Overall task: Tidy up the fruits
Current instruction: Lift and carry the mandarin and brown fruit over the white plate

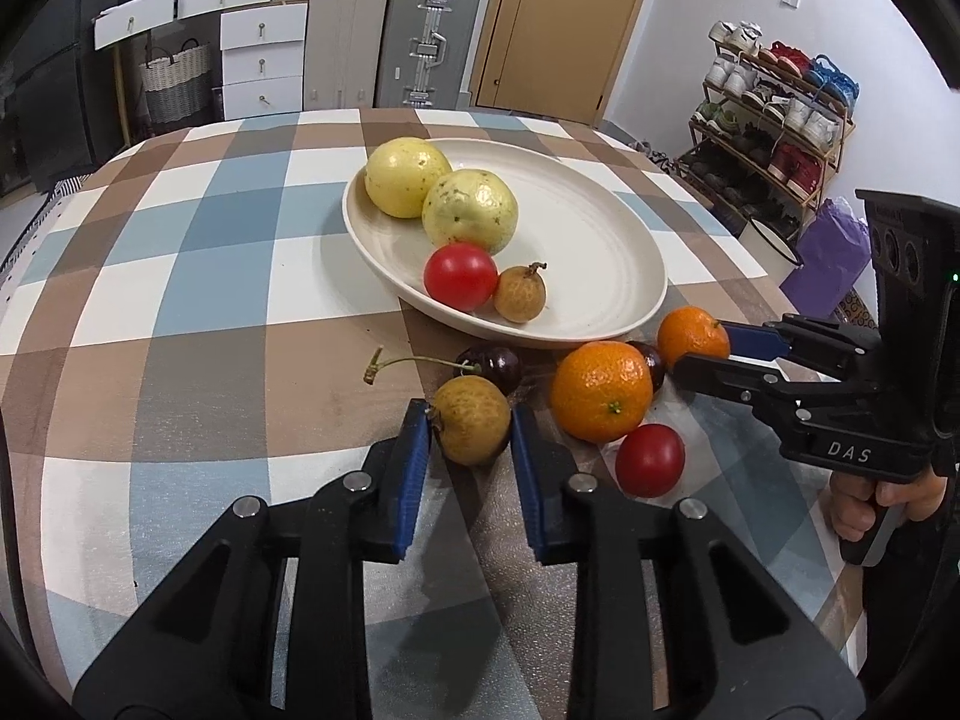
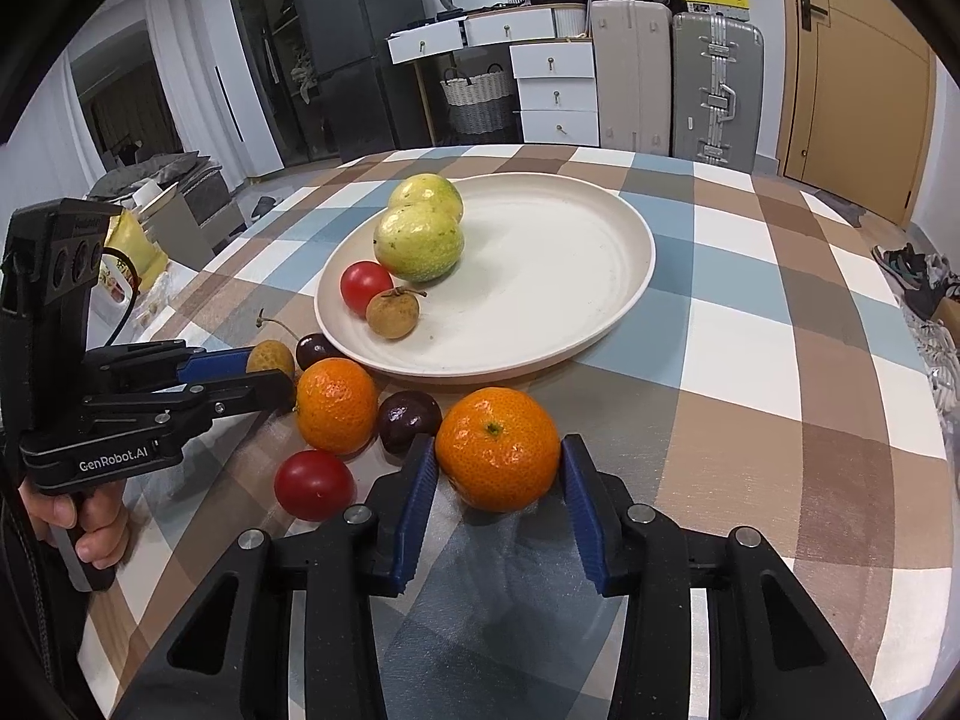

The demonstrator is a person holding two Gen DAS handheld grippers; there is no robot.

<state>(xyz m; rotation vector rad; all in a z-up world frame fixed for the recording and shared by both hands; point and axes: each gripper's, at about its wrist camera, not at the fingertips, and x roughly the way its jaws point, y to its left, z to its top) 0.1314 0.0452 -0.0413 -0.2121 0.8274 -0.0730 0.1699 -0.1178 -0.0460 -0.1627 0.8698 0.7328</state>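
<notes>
A cream plate (image 1: 588, 228) (image 2: 570, 276) holds two yellow-green fruits (image 1: 468, 210), a cherry tomato (image 1: 460, 275) and a longan (image 1: 519, 294). My left gripper (image 1: 471, 420) is shut on a brown longan (image 1: 471, 427) on the tablecloth in front of the plate. My right gripper (image 2: 498, 462) is shut on a small orange (image 2: 497, 447), which also shows in the left wrist view (image 1: 693, 336). Loose on the cloth lie another orange (image 1: 600, 399) (image 2: 336, 405), a cherry tomato (image 1: 650, 459) (image 2: 313, 483), a stemmed dark cherry (image 1: 495, 367) and a second dark cherry (image 2: 409, 420).
The checked tablecloth (image 1: 210, 300) covers the table. Behind it stand white drawers (image 1: 261, 60), suitcases (image 1: 429, 39), a door (image 1: 558, 18) and a shoe rack (image 1: 774, 120) at the right. The table's right edge (image 2: 912, 360) drops to the floor.
</notes>
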